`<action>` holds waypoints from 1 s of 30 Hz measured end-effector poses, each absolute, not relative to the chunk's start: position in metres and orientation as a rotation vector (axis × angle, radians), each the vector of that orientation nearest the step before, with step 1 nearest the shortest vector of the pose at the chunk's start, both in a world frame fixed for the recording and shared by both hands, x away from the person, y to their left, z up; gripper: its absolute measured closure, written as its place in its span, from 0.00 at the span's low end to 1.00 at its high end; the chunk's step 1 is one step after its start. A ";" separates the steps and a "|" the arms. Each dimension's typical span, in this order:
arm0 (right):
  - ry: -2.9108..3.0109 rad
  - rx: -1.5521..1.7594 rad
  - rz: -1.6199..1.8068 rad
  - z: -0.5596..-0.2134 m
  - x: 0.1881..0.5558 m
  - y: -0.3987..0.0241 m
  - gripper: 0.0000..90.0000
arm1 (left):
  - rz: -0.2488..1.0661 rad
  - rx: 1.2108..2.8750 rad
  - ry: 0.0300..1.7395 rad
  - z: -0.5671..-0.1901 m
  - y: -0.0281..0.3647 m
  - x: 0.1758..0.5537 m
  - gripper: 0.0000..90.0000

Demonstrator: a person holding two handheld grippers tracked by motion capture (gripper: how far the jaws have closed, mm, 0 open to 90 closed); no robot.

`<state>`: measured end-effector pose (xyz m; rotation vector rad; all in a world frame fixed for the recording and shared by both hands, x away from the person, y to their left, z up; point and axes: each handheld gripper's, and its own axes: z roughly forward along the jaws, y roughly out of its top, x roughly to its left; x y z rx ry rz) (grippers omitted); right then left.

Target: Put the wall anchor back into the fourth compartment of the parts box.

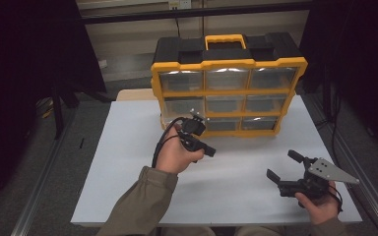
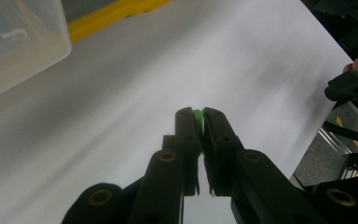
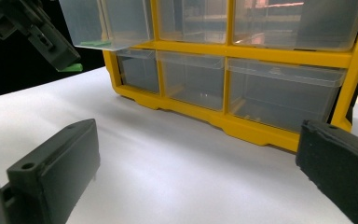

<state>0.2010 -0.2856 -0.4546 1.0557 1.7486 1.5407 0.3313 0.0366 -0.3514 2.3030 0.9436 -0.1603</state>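
A yellow and black organizer (image 1: 229, 91) with clear drawers stands at the back of the white table (image 1: 123, 167). My left gripper (image 1: 209, 152) hovers just in front of its lower left corner, shut on a small green piece (image 2: 197, 118). That green piece (image 3: 72, 67) also pokes out of the left gripper (image 3: 37, 32) in the right gripper view. One clear drawer (image 3: 107, 23) on the organizer's left column sticks out, and a flat green piece (image 3: 95, 43) lies inside it. My right gripper (image 1: 280, 163) sits low at the table's front right, jaws wide open and empty.
The other clear drawers (image 3: 191, 79) look pushed in. A clear drawer wall (image 2: 18, 42) is close at the upper left of the left gripper view. Bare white table surface (image 3: 177, 154) lies between the right gripper and the organizer. A dark floor surrounds the table.
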 end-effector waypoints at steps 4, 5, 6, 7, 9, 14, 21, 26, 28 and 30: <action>1.757 1.052 1.542 -0.455 0.201 -0.286 0.00 | -0.156 2.295 0.958 -0.347 0.035 0.333 0.95; 1.761 1.052 1.549 -0.455 0.201 -0.286 0.00 | -0.157 2.303 0.948 -0.346 0.035 0.333 0.95; 1.761 1.056 1.548 -0.455 0.201 -0.286 0.00 | -0.162 2.297 0.952 -0.345 0.035 0.334 0.95; 1.758 1.054 1.548 -0.455 0.201 -0.286 0.00 | -0.159 2.290 0.962 -0.345 0.035 0.333 0.95; 1.758 1.053 1.545 -0.455 0.201 -0.286 0.00 | -0.153 2.296 0.940 -0.343 0.035 0.335 0.95; 1.761 1.050 1.546 -0.455 0.201 -0.286 0.00 | -0.155 2.295 0.947 -0.337 0.034 0.336 0.95; 1.764 1.052 1.549 -0.455 0.201 -0.286 0.00 | -0.162 2.287 0.952 -0.331 0.032 0.338 0.95; 1.765 1.050 1.549 -0.455 0.201 -0.286 0.00 | -0.161 2.289 0.941 -0.327 0.031 0.340 0.95; 1.763 1.053 1.543 -0.455 0.201 -0.286 0.00 | -0.171 2.283 0.951 -0.326 0.030 0.341 0.95; 1.764 1.051 1.544 -0.455 0.201 -0.286 0.00 | -0.167 2.277 0.959 -0.324 0.030 0.342 0.94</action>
